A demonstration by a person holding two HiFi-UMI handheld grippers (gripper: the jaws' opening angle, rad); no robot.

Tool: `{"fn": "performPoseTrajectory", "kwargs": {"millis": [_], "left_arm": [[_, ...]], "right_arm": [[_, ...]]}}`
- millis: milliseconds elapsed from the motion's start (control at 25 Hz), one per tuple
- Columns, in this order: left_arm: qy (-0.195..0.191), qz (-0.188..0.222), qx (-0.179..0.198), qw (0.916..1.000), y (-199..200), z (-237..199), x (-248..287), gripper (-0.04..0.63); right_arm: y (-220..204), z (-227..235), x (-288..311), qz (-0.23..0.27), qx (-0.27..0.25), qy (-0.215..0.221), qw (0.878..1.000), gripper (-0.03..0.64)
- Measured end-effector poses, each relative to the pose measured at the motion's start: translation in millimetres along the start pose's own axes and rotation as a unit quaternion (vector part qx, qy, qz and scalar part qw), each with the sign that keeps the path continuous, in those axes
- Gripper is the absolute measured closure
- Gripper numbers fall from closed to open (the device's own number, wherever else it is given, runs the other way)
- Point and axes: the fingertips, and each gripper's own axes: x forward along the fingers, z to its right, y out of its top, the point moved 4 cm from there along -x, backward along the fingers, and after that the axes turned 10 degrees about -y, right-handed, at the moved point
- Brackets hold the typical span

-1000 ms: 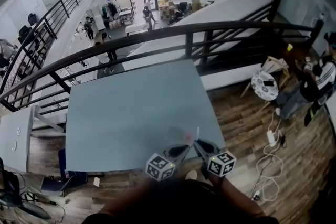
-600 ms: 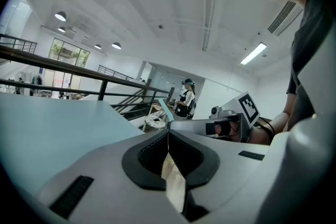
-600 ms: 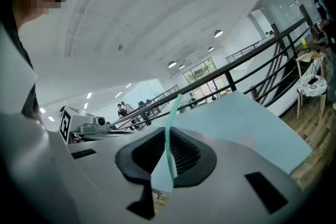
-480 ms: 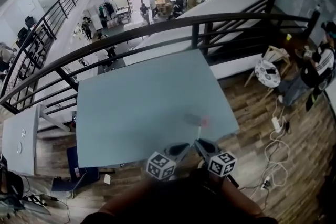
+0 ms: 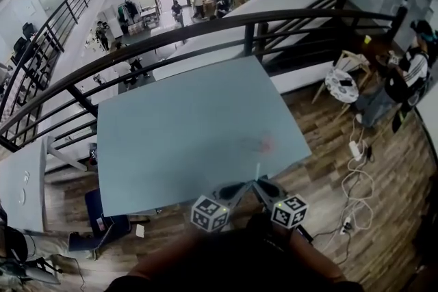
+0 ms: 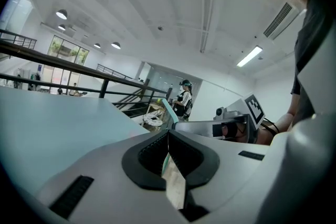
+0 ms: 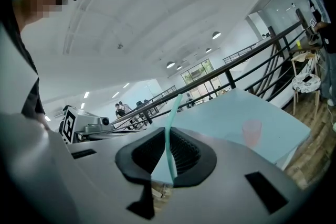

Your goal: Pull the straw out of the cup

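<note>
No text, label or number is readable.

Left tool (image 5: 239, 189), right tool (image 5: 260, 185): grey bodies, black-white marker cubes (image 5: 209, 214)

A pale blue table (image 5: 178, 126) stands on wood-plank flooring (image 5: 321, 181) beside a black railing (image 5: 205, 27). To the right, a seated person (image 5: 405, 78) is near a small round white table (image 5: 340, 87). A white power strip (image 5: 355, 148) lies among cables.
</note>
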Motion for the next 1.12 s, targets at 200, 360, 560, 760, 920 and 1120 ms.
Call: {"fn": "performPoseTrajectory", "kwargs": {"millis": [200,360,560,760,920,1120], "left_arm": [[-0.007,0.002,-0.003,1.0,-0.7,9.1,2.4,0.58],[0.002,0.013,0.016,0.9998,8.6,18.8,8.2,0.58],[0.018,0.018,0.019,0.9995,7.4,42.1,21.1,0.58],[0.026,0.017,0.024,0.9992,-0.2,80.4,41.0,0.58],[0.031,0.008,0.016,0.9994,-14.5,107.8,57.2,0.58],[0.045,0.009,0.013,0.9989,-30.1,136.1,69.3,0.58]], "right_arm": [[-4.0,-1.5,-16.1,0.001,-0.005,-0.01,1.0,0.577],[0.7,2.3,-30.7,0.012,-0.009,-0.011,1.0,0.577],[1.6,18.3,-56.3,0.016,-0.013,-0.002,1.0,0.577],[0.3,29.4,-95.7,0.016,-0.01,0.008,1.0,0.577],[-11.5,44.5,-122.3,0.003,0.002,0.015,1.0,0.577],[-25.9,57.1,-153.6,0.005,0.005,0.025,1.0,0.577]]}}
